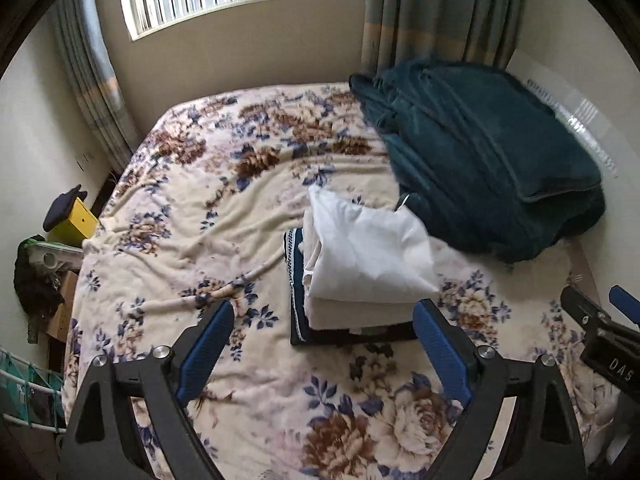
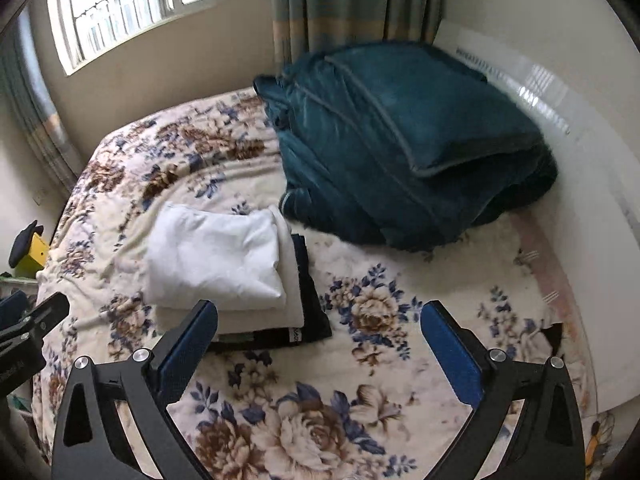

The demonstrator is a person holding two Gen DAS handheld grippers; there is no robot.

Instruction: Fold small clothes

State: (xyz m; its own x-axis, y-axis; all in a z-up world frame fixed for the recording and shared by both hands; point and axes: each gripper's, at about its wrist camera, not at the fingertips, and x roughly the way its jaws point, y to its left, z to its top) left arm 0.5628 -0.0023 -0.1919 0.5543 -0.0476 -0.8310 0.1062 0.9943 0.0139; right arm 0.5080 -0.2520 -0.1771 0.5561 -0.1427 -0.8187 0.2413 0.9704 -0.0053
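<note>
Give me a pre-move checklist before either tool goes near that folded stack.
1. Left tool open and holding nothing: ok.
2. Right tool open and holding nothing: ok.
3. White garment folded and lying on top of the stack: ok.
4. Stack edges lined up: not ok; the dark item underneath sticks out past the white layers.
5. Teal blanket apart from the stack: cannot tell; its edge lies very near.
6. Unfolded clothes left on the floral bedspread: cannot tell; none in view.
</note>
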